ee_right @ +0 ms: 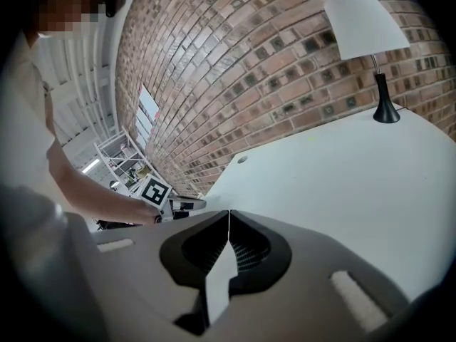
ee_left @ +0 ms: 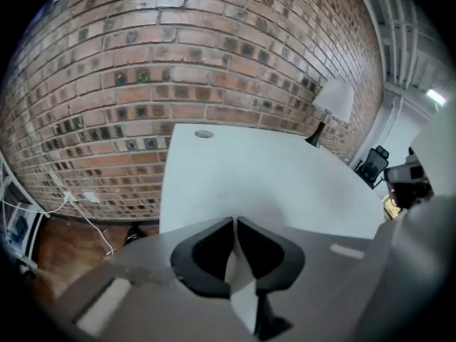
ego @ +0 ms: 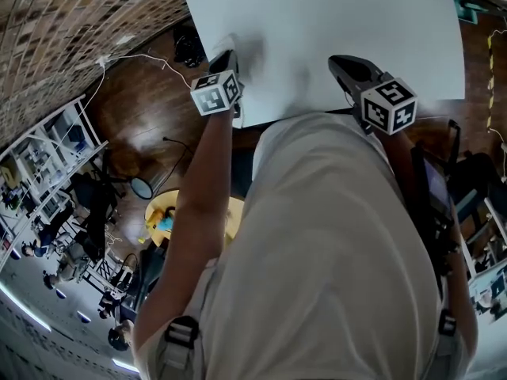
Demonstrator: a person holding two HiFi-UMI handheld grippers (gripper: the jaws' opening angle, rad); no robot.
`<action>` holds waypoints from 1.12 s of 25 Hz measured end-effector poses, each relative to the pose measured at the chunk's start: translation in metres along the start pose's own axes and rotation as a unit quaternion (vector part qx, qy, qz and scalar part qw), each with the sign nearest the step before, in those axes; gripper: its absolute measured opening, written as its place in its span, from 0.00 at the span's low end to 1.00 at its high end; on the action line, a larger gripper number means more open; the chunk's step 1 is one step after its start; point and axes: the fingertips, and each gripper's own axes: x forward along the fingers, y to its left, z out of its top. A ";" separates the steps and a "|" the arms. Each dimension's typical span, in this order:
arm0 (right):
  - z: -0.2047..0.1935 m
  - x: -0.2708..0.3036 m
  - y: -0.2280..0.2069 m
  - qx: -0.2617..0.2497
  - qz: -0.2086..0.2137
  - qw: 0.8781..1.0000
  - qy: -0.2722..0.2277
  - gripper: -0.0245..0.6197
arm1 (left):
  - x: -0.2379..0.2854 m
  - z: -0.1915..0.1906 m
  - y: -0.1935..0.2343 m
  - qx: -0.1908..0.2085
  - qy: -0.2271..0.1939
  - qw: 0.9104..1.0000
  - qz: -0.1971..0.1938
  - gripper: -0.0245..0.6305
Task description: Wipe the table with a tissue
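Note:
The white table fills the top of the head view. My left gripper is low over its near left corner, with its marker cube behind. In the left gripper view the jaws are closed on a thin white tissue, which fans out ahead of the tips and is hard to tell from the table. My right gripper hovers over the near edge further right. Its jaws meet at the tips with nothing between them. The right gripper view also shows the left gripper at the corner.
A lamp with a white shade stands at the table's far right. A small round hole marks the far left of the tabletop. A brick wall runs behind. Dark wood floor lies left of the table edge, with an office chair beyond.

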 end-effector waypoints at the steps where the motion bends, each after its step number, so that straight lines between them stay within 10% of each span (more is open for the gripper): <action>1: 0.000 0.000 0.001 0.000 0.000 1.000 0.001 0.05 | 0.004 0.002 0.012 -0.006 -0.003 1.000 0.016 0.07; 15: -0.004 -0.016 -0.012 0.005 -0.033 0.999 -0.006 0.05 | 0.056 0.041 -0.005 0.031 0.024 0.999 0.015 0.07; 28: -0.010 -0.008 -0.002 -0.014 -0.025 1.000 0.004 0.05 | 0.034 -0.010 -0.053 0.009 0.110 0.986 -0.128 0.07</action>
